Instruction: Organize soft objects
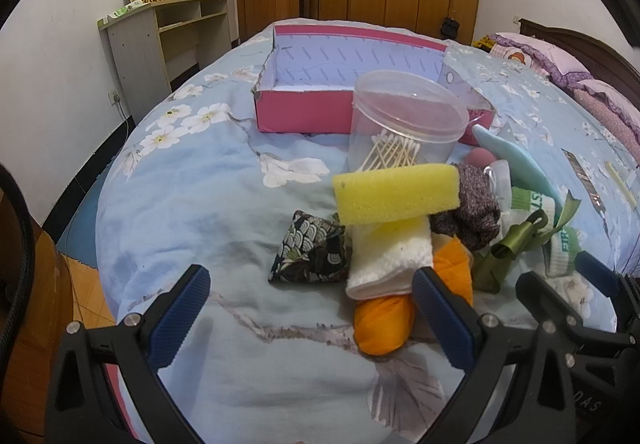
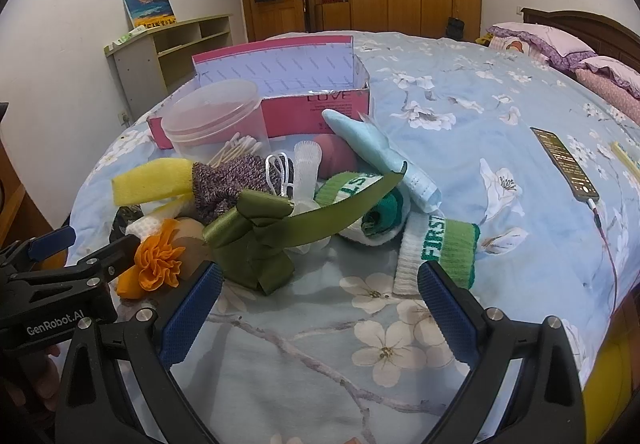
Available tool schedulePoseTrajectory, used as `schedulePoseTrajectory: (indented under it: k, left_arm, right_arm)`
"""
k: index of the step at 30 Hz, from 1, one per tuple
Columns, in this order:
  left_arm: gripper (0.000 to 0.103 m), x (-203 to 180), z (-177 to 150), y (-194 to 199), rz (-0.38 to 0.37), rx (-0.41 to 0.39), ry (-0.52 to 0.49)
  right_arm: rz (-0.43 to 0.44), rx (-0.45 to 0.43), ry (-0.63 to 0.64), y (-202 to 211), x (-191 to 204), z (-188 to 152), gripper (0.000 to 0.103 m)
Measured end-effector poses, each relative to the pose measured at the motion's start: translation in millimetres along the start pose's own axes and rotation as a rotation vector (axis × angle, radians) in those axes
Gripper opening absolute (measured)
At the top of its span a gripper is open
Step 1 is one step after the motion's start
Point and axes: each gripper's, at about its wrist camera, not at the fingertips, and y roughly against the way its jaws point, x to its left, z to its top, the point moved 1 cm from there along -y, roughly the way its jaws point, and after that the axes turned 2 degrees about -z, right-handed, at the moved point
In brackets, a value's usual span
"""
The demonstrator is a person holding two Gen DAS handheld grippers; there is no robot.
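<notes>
A heap of soft things lies on the flowered blue bedspread. It holds a yellow sponge [image 1: 396, 194] [image 2: 152, 182], a dark patterned pouch [image 1: 312, 250], a white cloth [image 1: 388, 260], an orange cloth [image 1: 384, 324] [image 2: 156, 264], a knitted piece [image 2: 228, 180], an olive ribbon [image 2: 260, 236] and green-and-white socks [image 2: 436, 248]. Behind the heap stands an open pink box [image 1: 320, 100] [image 2: 280, 92]. My left gripper [image 1: 312, 308] is open just in front of the pouch and the orange cloth, holding nothing. My right gripper [image 2: 320, 296] is open between the ribbon and a sock, also holding nothing.
A clear round tub [image 1: 400, 120] of cotton swabs stands against the box. A light blue folded cloth [image 2: 380, 152] and a pink ball [image 2: 336, 156] lie behind the heap. A phone [image 2: 564, 164] on a cable lies to the right, with pillows [image 2: 560, 44] beyond. A shelf unit [image 1: 160, 40] stands left of the bed.
</notes>
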Motion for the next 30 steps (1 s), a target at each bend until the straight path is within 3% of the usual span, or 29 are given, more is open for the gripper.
schedulePoseTrajectory:
  k: [30]
  left_arm:
    - [0.103,-5.8,-7.0,-4.3,-0.003,0.006,0.005]
  right_arm:
    - [0.002,0.004,0.006,-2.9,2.0,-1.9,0.101]
